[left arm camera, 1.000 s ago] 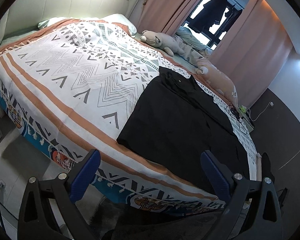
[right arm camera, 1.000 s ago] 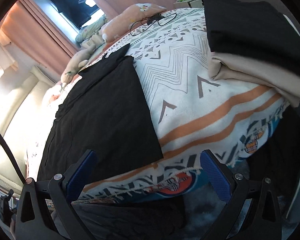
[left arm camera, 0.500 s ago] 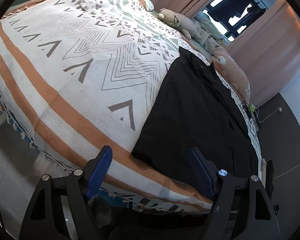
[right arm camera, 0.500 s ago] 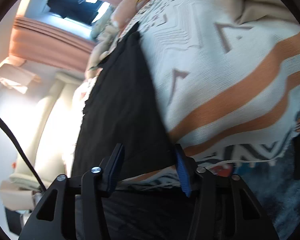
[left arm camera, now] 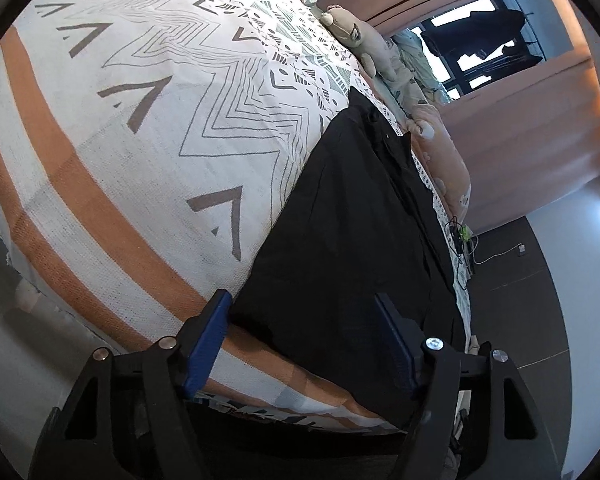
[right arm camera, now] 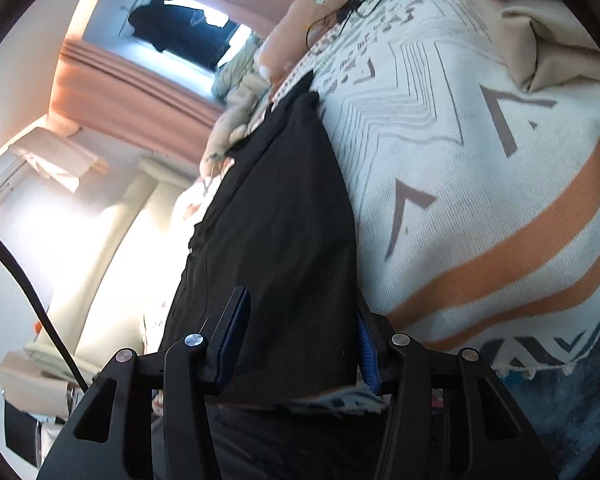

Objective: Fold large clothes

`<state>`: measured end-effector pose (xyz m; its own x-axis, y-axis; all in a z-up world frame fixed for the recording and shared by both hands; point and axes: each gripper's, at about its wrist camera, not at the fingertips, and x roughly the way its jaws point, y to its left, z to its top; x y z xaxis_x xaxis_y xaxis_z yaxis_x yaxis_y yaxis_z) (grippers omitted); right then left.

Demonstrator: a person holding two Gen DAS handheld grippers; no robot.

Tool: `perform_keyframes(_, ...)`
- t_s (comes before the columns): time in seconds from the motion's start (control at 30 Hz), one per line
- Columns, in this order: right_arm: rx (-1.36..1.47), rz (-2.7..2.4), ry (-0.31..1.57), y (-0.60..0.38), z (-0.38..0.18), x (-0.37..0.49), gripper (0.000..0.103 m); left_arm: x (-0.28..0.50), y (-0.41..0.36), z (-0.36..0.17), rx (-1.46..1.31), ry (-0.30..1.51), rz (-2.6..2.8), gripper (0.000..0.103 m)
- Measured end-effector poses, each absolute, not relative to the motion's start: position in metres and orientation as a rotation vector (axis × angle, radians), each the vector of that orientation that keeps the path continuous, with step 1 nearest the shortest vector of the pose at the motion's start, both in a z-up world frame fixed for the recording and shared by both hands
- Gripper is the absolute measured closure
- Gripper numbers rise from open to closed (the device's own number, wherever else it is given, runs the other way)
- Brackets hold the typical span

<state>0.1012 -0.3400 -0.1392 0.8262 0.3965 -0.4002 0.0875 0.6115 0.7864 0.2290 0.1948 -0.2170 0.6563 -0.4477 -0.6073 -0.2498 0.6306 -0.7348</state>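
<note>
Seems early in the fold, judging from how things lie. Shows the large black garment (left arm camera: 352,240) (right arm camera: 276,220) spread long and flat on the white bed cover with grey zigzags and orange stripes (left arm camera: 140,140), running from the near edge of the bed towards the beige plush toys (left arm camera: 352,28) at the far side, with its hem just at the orange stripes. Appears already narrowed, with sleeves or side panels laid inward along the far part, though too dark to be sure. Finds the left tool (left arm camera: 302,300) released, blue pads wide apart, straddling the near left corner of the hem without pinching it. Finds the right tool (right arm camera: 300,304) also unclenched but with a narrower gap, one pad over the black cloth and the other at its right edge, the near right corner between them; cannot tell whether either pad touches the fabric. Leaves, by this reading, the grasp of both hem corners, the lift and carry of the hem up towards the collar, perhaps a second fold, and the smoothing. Hints at other pieces already dealt with: a folded beige cloth (right arm camera: 552,52) lying well apart from the garment at the far right of the bed cover in the right wrist view. Counts none of this garment's lengthwise fold as done yet.
</note>
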Motion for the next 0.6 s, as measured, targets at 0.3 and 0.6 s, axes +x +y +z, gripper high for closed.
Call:
perform_keyframes(0.3, 1.065, 0.243, 0.557, -0.315, -0.165, 0.111, 0.056, 0.252, 0.182, -0.224, -0.952, 0.869, -0.245, 0.032)
perform_keyframes(0.6, 1.079, 0.101, 0.546, -0.331, -0.173, 0.107, 0.1, 0.261, 0.176, -0.225, -0.883, 0.883, -0.093, 0.092)
